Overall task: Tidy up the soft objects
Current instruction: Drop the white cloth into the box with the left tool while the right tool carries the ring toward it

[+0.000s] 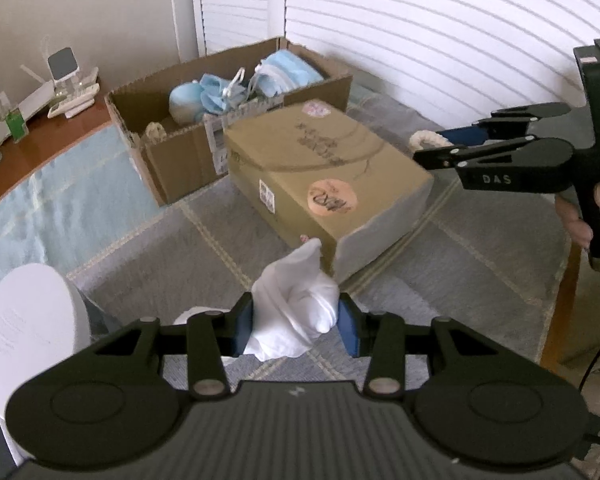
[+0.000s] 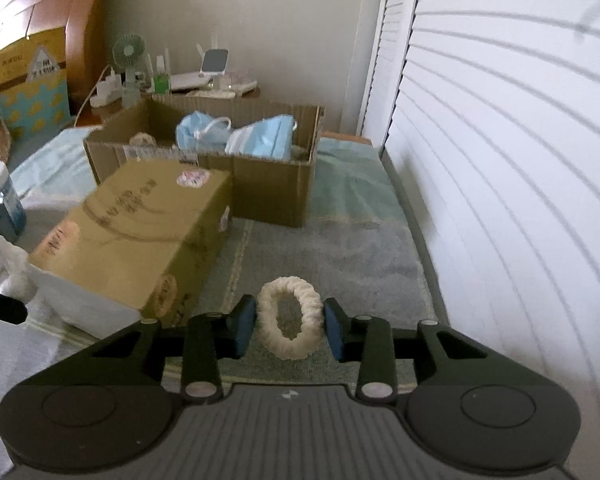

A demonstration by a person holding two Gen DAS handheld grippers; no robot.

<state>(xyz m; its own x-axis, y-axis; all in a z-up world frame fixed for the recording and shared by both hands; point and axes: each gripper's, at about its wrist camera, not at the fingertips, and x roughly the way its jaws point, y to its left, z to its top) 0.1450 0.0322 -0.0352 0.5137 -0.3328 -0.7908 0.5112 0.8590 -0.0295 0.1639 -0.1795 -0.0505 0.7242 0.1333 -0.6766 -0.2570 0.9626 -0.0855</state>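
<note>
Two grips: left gripper (image 1: 296, 322) fingers pinch white cloth (image 1: 296, 304); right gripper (image 2: 290, 326) fingers clasp cream scrunchie (image 2: 290, 316).

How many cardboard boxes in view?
2: an open brown cardboard box at the back holding blue soft items, and a closed tan cardboard box in front of it. None hidden, apparently.

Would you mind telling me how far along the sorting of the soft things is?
Partly done. The open box already holds blue pouches and a cream ring. In hand: the left tool grips a white cloth, and the right tool holds a cream scrunchie. Left: getting both into the box, presumably.
</note>
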